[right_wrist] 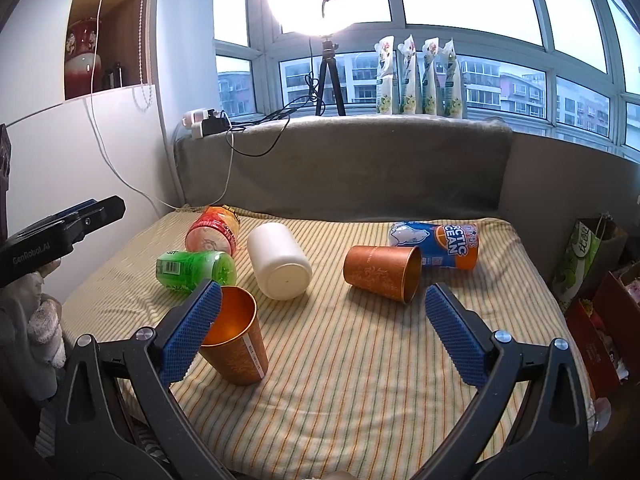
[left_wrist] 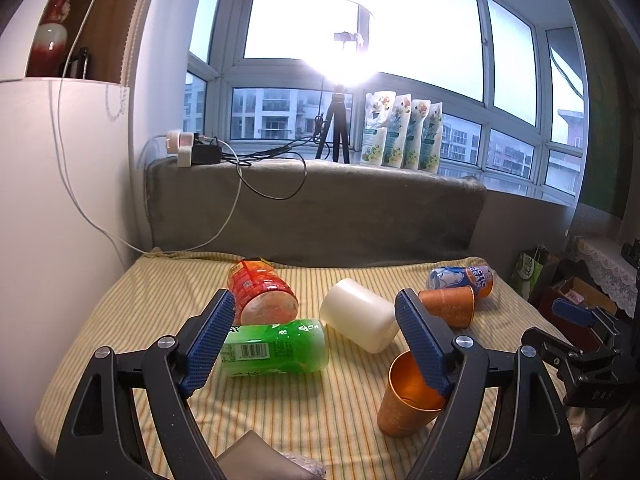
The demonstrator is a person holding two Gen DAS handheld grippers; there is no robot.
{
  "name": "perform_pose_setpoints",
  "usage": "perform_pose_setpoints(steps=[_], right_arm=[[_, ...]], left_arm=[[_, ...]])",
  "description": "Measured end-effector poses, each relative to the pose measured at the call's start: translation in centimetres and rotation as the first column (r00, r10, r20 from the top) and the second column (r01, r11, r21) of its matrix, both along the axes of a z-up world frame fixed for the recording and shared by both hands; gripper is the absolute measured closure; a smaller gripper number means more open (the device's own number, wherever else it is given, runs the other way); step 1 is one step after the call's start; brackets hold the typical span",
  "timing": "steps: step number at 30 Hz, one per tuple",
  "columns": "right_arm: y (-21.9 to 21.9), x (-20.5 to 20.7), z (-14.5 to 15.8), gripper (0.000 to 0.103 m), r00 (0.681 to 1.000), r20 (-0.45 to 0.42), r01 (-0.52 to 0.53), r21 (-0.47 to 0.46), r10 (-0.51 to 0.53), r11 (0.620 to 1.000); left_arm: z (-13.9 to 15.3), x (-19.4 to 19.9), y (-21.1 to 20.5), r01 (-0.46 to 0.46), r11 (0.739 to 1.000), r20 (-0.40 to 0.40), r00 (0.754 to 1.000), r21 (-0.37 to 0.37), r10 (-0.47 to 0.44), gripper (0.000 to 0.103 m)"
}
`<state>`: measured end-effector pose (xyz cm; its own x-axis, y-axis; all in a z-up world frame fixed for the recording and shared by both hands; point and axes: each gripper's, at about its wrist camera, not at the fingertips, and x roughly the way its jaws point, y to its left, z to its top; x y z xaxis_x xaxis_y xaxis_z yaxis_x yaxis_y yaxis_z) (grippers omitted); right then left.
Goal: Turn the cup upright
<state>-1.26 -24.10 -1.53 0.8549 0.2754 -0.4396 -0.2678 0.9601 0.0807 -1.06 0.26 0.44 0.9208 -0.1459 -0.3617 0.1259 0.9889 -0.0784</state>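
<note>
With both claws spread wide and holding nothing, the right gripper (right_wrist: 320, 332) hovers just short of the tipped copper cup (right_wrist: 382, 273), lying mouth toward it; the left gripper (left_wrist: 316, 344) waits beside the upright copper cup (left_wrist: 412, 396), probably finished.

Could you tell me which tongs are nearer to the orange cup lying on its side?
Right. The right tongs open just short of the tipped orange cup; the left tongs sit farther left.

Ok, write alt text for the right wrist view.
Open right tongs hover over a striped yellow cloth. An upright copper metal cup stands left; another copper cup lying sideways rests ahead among toppled bottles.
</note>
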Motion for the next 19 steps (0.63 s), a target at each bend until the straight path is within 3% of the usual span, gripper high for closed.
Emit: perform_pose_setpoints(steps=[19], right_arm=[[1.2, 0.2, -0.9, 0.0, 0.999, -0.023, -0.029, -0.018, 0.029, 0.999]], left_arm=[[-0.2, 0.1, 0.4, -0.014, 1.0, 0.01, 1.0, 0.005, 0.014, 0.021]])
